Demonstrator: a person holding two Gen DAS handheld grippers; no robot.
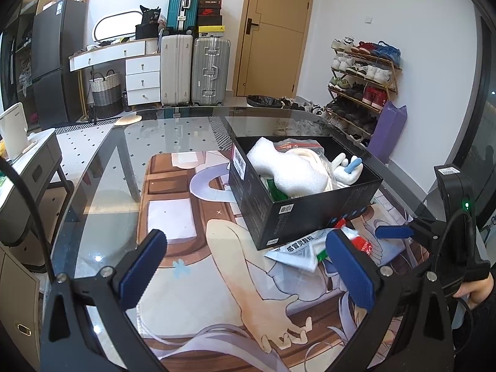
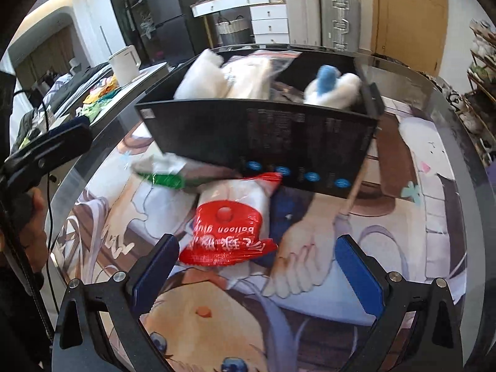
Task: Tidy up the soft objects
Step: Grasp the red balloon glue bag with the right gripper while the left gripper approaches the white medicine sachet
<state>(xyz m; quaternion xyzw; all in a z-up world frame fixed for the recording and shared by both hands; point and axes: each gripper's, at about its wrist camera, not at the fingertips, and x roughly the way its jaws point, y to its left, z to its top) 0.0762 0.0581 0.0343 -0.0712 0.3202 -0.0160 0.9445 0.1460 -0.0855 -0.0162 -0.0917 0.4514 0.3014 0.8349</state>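
Note:
A black open box (image 1: pixel 310 214) stands on the printed mat on the glass table; it holds white foam (image 1: pixel 288 170), a bagged white item and a white-and-blue plush (image 1: pixel 348 166). In front of it lie a white-and-green pouch (image 1: pixel 297 251) and a red-and-white balloon-glue bag (image 2: pixel 231 228). My left gripper (image 1: pixel 248 266) is open and empty, left of the pouch. My right gripper (image 2: pixel 257 269) is open, its jaws on either side of the near end of the red bag, not closed on it. The box shows in the right wrist view (image 2: pixel 263 145).
The glass table's curved edge (image 1: pixel 102 142) runs at left. A side cabinet with a white kettle (image 1: pixel 14 130) stands left of the table. Suitcases, drawers, a door and a shoe rack (image 1: pixel 362 83) line the far wall.

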